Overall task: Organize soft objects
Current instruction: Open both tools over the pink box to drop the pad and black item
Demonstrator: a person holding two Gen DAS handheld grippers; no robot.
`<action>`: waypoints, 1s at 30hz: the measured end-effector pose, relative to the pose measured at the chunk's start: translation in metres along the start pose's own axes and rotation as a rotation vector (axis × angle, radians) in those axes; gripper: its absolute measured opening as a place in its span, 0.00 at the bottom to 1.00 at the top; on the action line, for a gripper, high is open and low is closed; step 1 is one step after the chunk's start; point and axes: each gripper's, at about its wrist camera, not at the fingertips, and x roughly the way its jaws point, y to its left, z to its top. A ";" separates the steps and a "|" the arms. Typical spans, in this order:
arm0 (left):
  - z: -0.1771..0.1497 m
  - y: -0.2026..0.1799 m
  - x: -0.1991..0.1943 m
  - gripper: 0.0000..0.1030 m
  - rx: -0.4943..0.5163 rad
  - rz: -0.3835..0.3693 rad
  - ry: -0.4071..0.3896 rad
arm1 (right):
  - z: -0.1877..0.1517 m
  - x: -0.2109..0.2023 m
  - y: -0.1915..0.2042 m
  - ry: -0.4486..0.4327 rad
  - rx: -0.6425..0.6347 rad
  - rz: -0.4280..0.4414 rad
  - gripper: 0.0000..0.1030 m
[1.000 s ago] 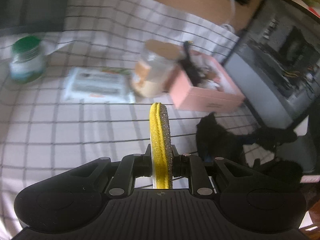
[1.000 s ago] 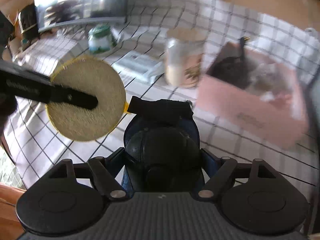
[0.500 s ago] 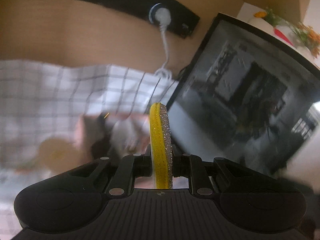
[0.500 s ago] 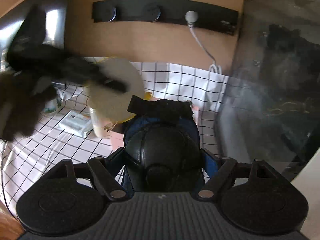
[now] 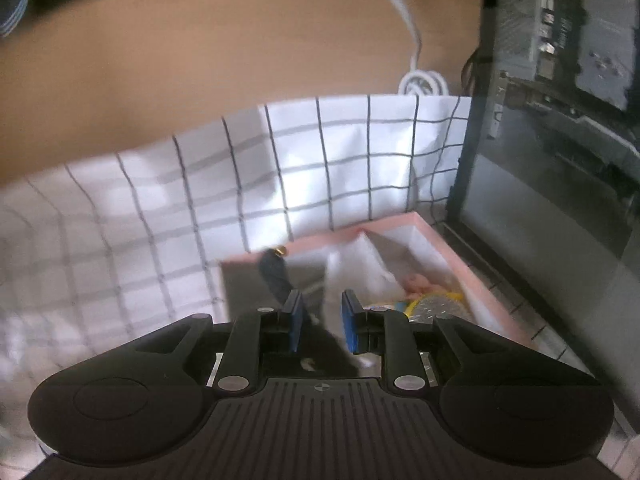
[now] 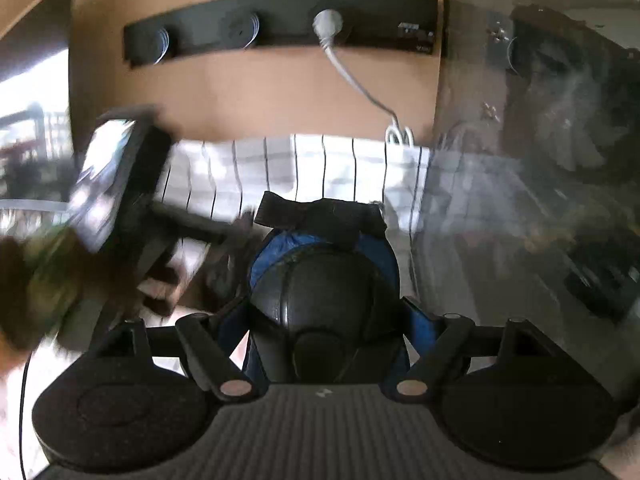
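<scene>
In the left wrist view my left gripper is open and empty, just above the pink box. The yellow round scouring pad lies inside the box at the right, beside white paper and a dark item. In the right wrist view my right gripper is shut on a black and blue soft pouch, held up in the air facing the wall. The left gripper shows as a dark blur at the left of that view.
A white checked cloth covers the table. A dark glass-fronted appliance stands at the right, close to the box. A black socket strip with a white cable is on the brown wall behind.
My left gripper moved over the pink box and opened; the yellow pad left its fingers and now lies in the box. My right gripper still holds the pouch.
</scene>
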 end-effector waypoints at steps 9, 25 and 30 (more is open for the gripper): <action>-0.007 0.042 -0.054 0.23 -0.065 0.040 -0.026 | 0.064 0.123 -0.019 0.105 0.207 0.052 0.78; -0.154 0.147 -0.109 0.23 -0.354 0.001 0.090 | 0.019 0.211 0.032 0.320 0.044 -0.065 0.87; -0.143 0.172 -0.091 0.23 -0.334 0.004 0.067 | 0.036 0.175 0.043 0.241 -0.018 -0.103 0.87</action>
